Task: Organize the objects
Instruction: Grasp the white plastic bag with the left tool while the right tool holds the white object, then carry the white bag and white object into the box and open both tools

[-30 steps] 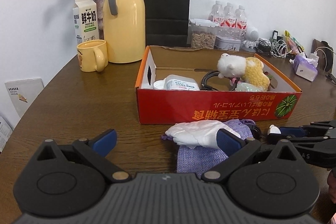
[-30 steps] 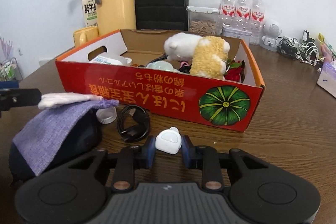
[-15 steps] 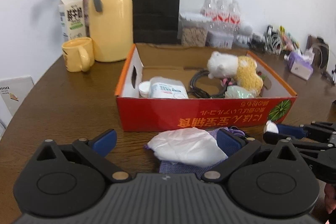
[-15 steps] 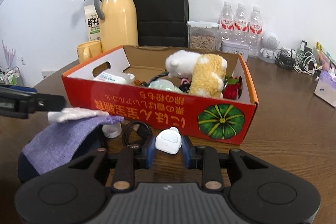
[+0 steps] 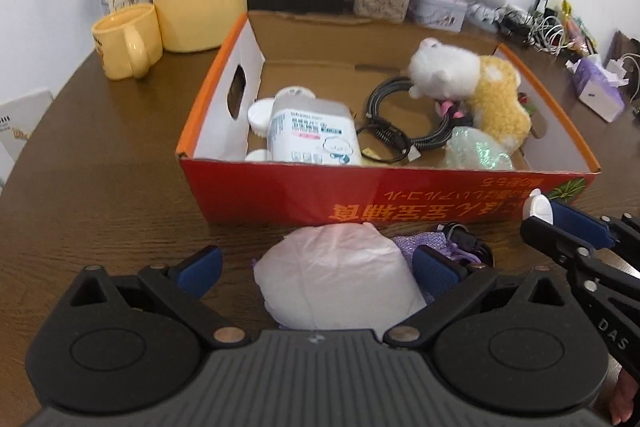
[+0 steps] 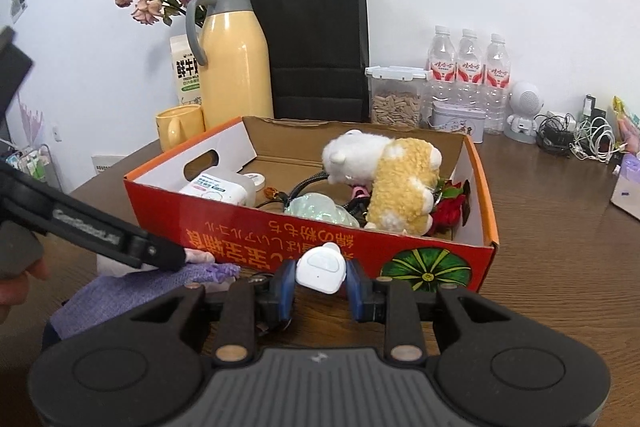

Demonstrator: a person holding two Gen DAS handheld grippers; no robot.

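Both tongs loaded up at the near wall of the red box!

Nearest, the left tongs [image 5: 316, 265] stand wide apart around a white plastic bundle [image 5: 336, 281] lying on a purple pouch [image 6: 120, 291] near the surface's front edge, pads not pressing. The right tongs [image 6: 320, 285] are clamped on a small white device [image 6: 320, 267], held clear of the surface. The red box [image 6: 320, 239] lies straight ahead, its long axis crosswise, so the right hand looks nearer its rim.

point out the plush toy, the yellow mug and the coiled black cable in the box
plush toy [image 6: 384, 163], right wrist view, its white and yellow body
yellow mug [image 5: 124, 41], left wrist view, its side by the handle
coiled black cable [image 5: 380, 95], left wrist view, left arc of the coil
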